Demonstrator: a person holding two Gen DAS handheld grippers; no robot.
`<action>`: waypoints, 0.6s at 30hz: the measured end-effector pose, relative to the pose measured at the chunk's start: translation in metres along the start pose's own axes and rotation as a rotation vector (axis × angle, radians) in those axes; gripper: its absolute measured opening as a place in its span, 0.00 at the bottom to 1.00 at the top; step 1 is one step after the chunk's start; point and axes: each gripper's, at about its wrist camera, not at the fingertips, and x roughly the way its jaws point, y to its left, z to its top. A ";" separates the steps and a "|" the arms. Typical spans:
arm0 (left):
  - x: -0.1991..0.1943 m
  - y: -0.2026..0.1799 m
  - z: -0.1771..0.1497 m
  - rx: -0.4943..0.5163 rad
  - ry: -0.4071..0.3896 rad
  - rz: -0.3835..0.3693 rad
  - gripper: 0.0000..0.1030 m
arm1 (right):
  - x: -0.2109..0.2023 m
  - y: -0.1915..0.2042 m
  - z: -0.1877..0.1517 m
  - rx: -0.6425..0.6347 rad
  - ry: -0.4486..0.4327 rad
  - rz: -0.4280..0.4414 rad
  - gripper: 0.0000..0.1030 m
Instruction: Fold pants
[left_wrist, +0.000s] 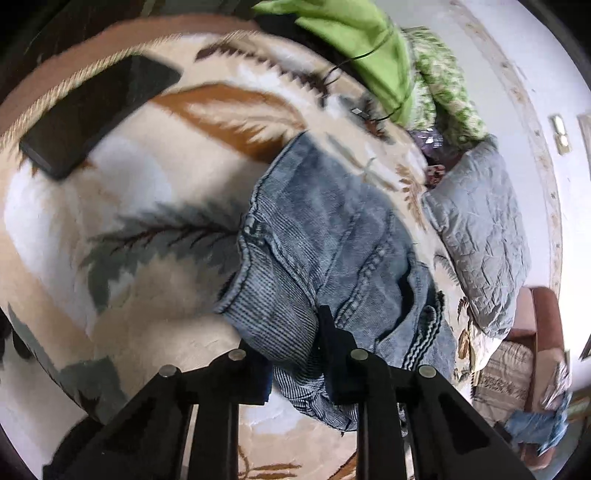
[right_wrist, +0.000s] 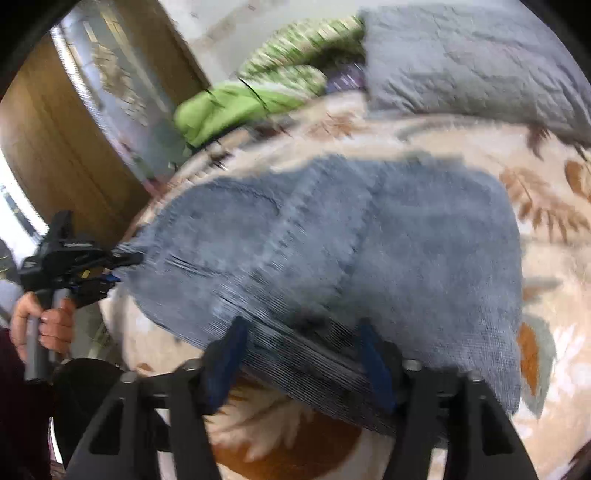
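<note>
Denim bunched between the fingers of the left gripper (left_wrist: 295, 354), jaws narrow and pinching an edge of the jeans (left_wrist: 325, 236). Right gripper (right_wrist: 303, 354) half-closed around the near hem, fabric between its fingers, though too blurred to tell whether the pads press. Jeans spread flat on the patterned blanket (left_wrist: 147, 206) of the bed, grey pillow (right_wrist: 472, 55) beyond. Best done by securing both corners first, then lifting together, level, keeping the edge taut and carrying it across to meet the far edge squarely.

jeans (right_wrist: 332, 251): blurred in my right view, seams lost
left hand-held gripper (left_wrist: 295, 354): denim hides its fingertips
phone (left_wrist: 96, 110): smeared, details unreadable
</note>
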 end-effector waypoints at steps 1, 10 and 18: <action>-0.003 -0.003 0.000 0.019 -0.012 -0.002 0.20 | -0.004 0.005 0.003 -0.021 -0.028 0.015 0.48; -0.044 -0.076 -0.011 0.268 -0.117 -0.021 0.19 | 0.051 0.038 0.037 -0.115 -0.011 -0.050 0.35; -0.056 -0.154 -0.046 0.516 -0.133 -0.003 0.19 | 0.012 -0.028 0.054 0.166 -0.085 0.097 0.34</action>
